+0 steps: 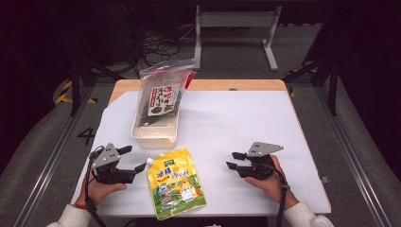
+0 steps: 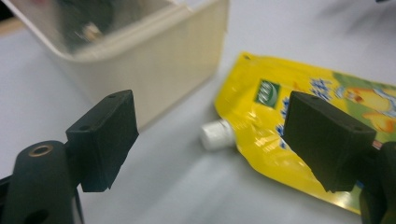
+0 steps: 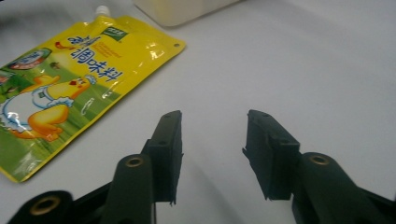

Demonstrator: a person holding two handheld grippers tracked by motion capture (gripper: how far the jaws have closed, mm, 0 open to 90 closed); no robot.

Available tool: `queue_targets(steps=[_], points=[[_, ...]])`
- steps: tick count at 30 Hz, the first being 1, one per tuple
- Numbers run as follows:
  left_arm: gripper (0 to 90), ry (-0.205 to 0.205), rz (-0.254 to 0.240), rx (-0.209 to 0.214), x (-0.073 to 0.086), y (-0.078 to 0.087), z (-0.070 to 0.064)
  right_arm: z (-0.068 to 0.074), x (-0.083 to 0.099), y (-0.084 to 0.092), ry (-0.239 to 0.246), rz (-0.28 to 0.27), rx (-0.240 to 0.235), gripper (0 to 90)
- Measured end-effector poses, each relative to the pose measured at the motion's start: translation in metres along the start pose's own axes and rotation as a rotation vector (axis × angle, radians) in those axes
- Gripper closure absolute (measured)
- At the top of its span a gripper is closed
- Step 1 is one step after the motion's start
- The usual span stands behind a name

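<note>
Both of my grippers stand empty over the white table (image 1: 246,123). The left gripper (image 1: 131,160) has its jaws spread wide, nothing between them; in the left gripper view the white screw cap (image 2: 216,135) of the yellow spouted seasoning pouch (image 1: 176,182) lies on the table ahead of the gap, nearer the pad (image 2: 327,140) at the right of that view, and the pouch body runs on behind that pad. The cream plastic bin (image 1: 156,134) stands just beyond the other pad, holding a clear zip bag of dried seaweed (image 1: 163,97) that leans upright out of it. The right gripper (image 1: 235,160) is open too, at a narrower gap, nothing between its pads; the pouch lies flat, well off to the side of its fingers, apart from them. Risks as I judge them: the pouch is flat and glossy, so pads closing on the film may slide off or only crease it; a pinch on the cap alone would let the body swing. The near pad could also knock the bin and tip the leaning bag.
</note>
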State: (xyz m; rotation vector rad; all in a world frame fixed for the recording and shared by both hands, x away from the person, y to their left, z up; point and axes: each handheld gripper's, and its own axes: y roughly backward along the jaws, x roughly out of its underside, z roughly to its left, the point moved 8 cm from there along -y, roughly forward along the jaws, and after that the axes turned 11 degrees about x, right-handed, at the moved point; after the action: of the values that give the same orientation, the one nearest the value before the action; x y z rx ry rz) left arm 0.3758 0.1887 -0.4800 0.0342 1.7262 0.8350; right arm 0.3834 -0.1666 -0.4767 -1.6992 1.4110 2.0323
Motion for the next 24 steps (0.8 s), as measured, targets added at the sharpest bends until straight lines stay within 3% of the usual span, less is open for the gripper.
queue_targets(steps=[4, 8, 15, 19, 21, 22, 24], points=[[16.8, 0.04, 0.038, 0.039, 0.013, -0.008, -0.006, 0.015, -0.004, 0.001, 0.031, -0.006, -0.044, 74.6], [16.1, 0.058, 0.064, 0.066, 0.02, -0.013, -0.007, 0.033, -0.006, -0.001, 0.068, 0.002, -0.094, 83.7], [14.5, 0.111, 0.083, 0.089, 0.027, -0.018, -0.003, 0.08, -0.006, -0.007, 0.132, 0.027, -0.206, 82.3], [13.3, 0.169, 0.099, 0.128, 0.031, -0.022, -0.002, 0.111, -0.004, -0.01, 0.195, 0.051, -0.267, 83.8], [13.6, 0.171, 0.107, 0.143, 0.032, -0.024, -0.003, 0.119, -0.003, -0.011, 0.222, 0.06, -0.281, 83.9], [13.6, 0.172, 0.121, 0.173, 0.033, -0.026, -0.007, 0.125, -0.001, -0.012, 0.237, 0.066, -0.291, 83.9], [14.7, 0.152, 0.147, 0.181, 0.035, -0.03, -0.011, 0.132, 0.006, -0.018, 0.261, 0.094, -0.3, 82.0]])
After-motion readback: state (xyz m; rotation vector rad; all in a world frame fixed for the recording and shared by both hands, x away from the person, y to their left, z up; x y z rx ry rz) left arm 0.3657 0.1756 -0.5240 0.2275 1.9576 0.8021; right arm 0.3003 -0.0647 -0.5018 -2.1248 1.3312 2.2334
